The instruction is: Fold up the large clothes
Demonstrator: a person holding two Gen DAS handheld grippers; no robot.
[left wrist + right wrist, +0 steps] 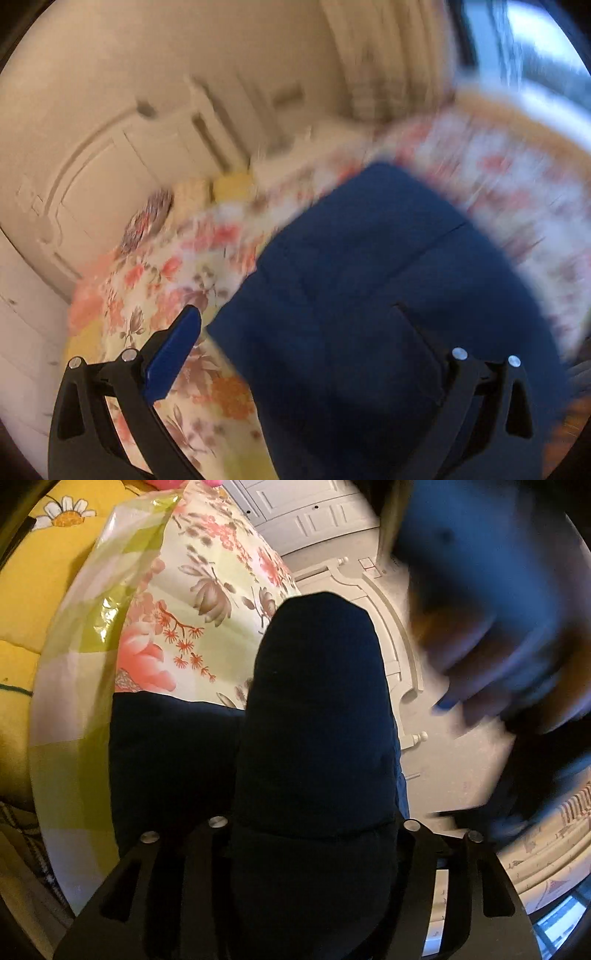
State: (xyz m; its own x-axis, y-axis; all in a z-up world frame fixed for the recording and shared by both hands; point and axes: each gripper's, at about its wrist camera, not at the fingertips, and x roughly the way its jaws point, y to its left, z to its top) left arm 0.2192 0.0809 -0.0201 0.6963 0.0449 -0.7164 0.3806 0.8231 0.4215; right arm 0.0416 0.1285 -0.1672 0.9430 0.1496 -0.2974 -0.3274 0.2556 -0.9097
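Left gripper nearest the lens in its own view: black arms spread wide, one blue pad visible on the left finger, nothing between the jaws' pads. The right finger is hard to pick out against dark cloth. Left of the pad and beneath it, a floral bedsheet, pink and brown blossoms on cream. Ahead of the claw and running under its right finger, a navy blue garment lies flat on that sheet. Beyond, blurred white cabinet doors. The whole view is smeared.

Right gripper in its view: black arms apart, a thick fold of the same garment humped up between them, covering the fingertips. Whether the pads press on it cannot be told. Far left of the claw, a yellow daisy-print cushion; next, a glossy green-checked cover; then the floral sheet. Right of the claw, a blurred hand against white cabinets.
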